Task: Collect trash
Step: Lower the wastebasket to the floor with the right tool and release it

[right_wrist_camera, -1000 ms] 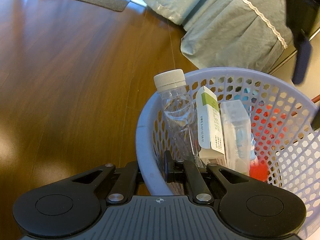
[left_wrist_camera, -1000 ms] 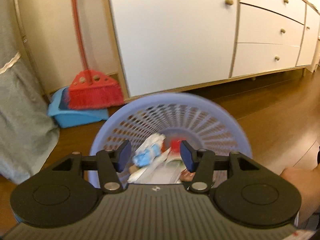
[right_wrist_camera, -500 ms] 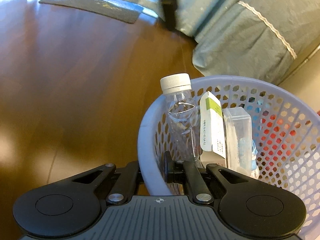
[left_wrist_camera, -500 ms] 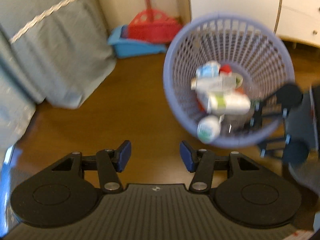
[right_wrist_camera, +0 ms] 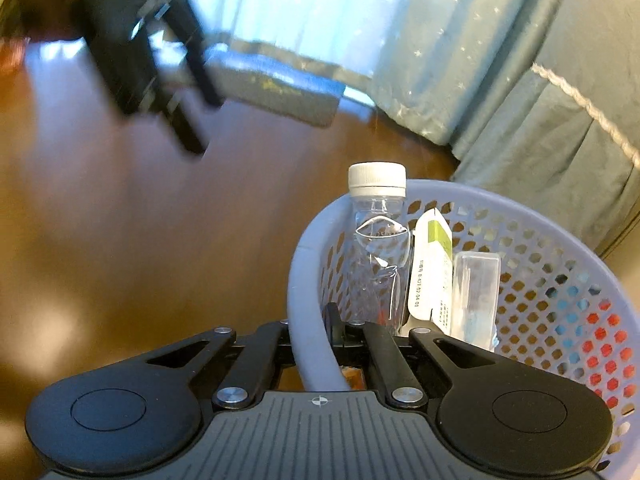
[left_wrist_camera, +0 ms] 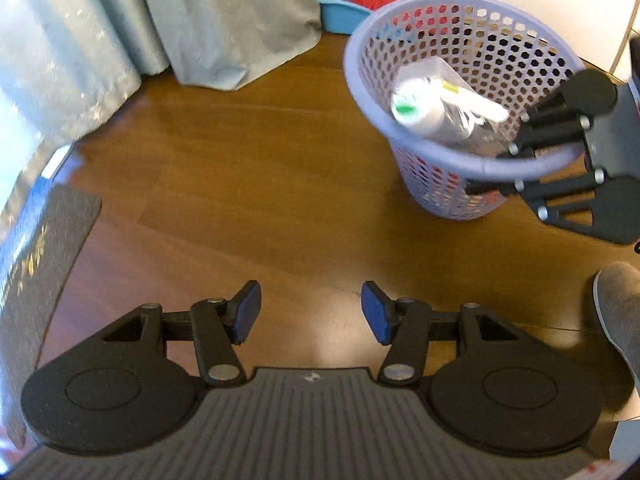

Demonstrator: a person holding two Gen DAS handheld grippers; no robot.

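Fingers [right_wrist_camera: 332, 324] of the right gripper [right_wrist_camera: 316, 344] clamped on the lavender basket's [right_wrist_camera: 308, 280] rim; left gripper [left_wrist_camera: 311, 312], fingers apart and empty, over the floor [left_wrist_camera: 260, 200] beside the basket; bottle [right_wrist_camera: 378, 248] inside.

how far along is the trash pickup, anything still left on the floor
Done: the lavender basket already holds a clear bottle, a green-striped carton and a clear plastic case. In hand: the right tongs are clamped on the basket's rim; the left tongs hang open and empty over the wood floor. Left: no loose trash shows on the visible floor, though only part of the room is in view.
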